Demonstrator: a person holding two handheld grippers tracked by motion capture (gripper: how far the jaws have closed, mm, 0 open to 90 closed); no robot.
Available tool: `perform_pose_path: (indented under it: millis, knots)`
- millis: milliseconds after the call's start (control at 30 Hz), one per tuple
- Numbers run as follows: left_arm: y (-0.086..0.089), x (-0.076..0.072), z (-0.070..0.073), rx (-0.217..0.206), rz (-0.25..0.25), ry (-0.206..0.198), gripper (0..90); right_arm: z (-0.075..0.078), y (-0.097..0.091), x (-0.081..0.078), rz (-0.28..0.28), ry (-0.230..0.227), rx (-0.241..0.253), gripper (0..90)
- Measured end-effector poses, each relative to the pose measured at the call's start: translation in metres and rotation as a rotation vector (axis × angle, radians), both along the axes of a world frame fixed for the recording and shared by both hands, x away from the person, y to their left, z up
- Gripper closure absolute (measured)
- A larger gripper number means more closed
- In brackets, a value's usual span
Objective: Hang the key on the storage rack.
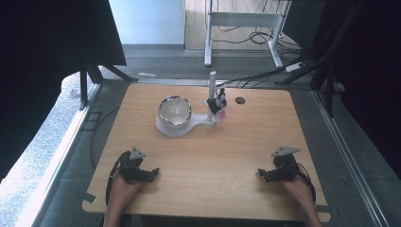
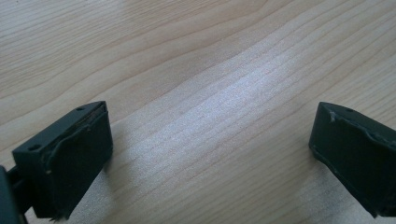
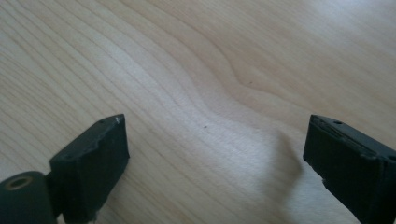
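Both grippers, left (image 1: 153,173) and right (image 1: 260,173), rest low on the near table (image 1: 222,156) with jaws apart and empty, well short of the bowl (image 1: 174,111) on its white stand (image 1: 182,128) mid-table, so the reach seems unstarted; next, carry one forward to it.

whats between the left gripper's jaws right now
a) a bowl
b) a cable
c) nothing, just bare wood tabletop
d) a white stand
c: in the left gripper view the left gripper has its jaws wide apart with only the wooden table showing between them; the bowl sits far off.
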State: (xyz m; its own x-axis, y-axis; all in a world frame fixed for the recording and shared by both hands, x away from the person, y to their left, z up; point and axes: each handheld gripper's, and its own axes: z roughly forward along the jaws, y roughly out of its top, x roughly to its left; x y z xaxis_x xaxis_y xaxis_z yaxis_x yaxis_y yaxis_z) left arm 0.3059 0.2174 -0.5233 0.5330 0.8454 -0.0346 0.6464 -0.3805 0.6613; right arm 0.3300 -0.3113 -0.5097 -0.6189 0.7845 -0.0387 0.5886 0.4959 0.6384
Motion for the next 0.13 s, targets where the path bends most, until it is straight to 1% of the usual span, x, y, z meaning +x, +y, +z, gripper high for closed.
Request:
perform_pose_path:
  millis: [33, 133]
  knots:
    - [-0.0001, -0.0001, -0.0001, 0.0, 0.0, 0.0, 0.0, -0.001, 0.0001, -0.0012, -0.005, 0.003, 0.018, 6.2]
    - [-0.0007, 0.0009, -0.0001, 0.002, 0.002, 0.0, 0.0, -0.0019, -0.0003, -0.0035, -0.013, -0.004, 0.027, 6.2]
